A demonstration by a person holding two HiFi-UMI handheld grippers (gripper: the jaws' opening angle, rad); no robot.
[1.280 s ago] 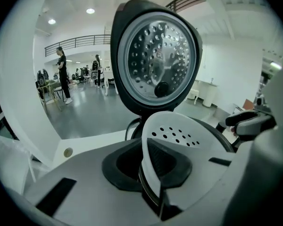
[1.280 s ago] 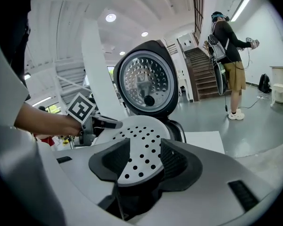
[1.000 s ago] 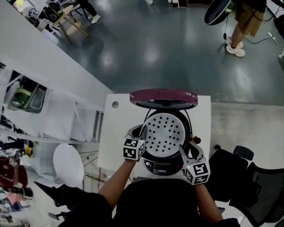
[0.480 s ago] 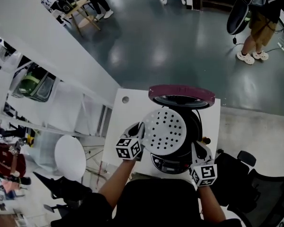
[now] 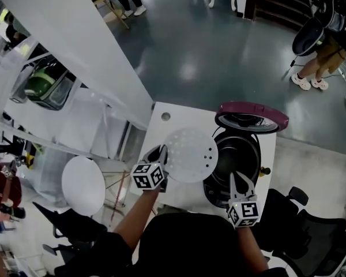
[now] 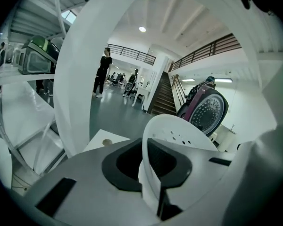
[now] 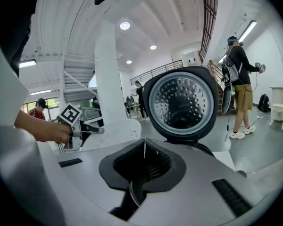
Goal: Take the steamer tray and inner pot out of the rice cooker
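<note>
The left gripper [image 5: 160,153] is pinching the rim of the tray [image 5: 187,154], a white round disc dotted with small holes, and holding it tilted over the table [image 5: 161,128], just left of the cooker [image 5: 264,175]. The right gripper [image 5: 240,182] is clamping the thin front rim of the dark pot [image 5: 237,154], which is sitting inside the cooker below the raised lid [image 5: 251,115].

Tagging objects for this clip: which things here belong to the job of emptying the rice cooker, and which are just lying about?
Job:
steamer tray, held by left gripper
inner pot, rim pinched by right gripper
rice cooker, lid up

Lying about:
white table
black chair
person standing across the floor
</note>
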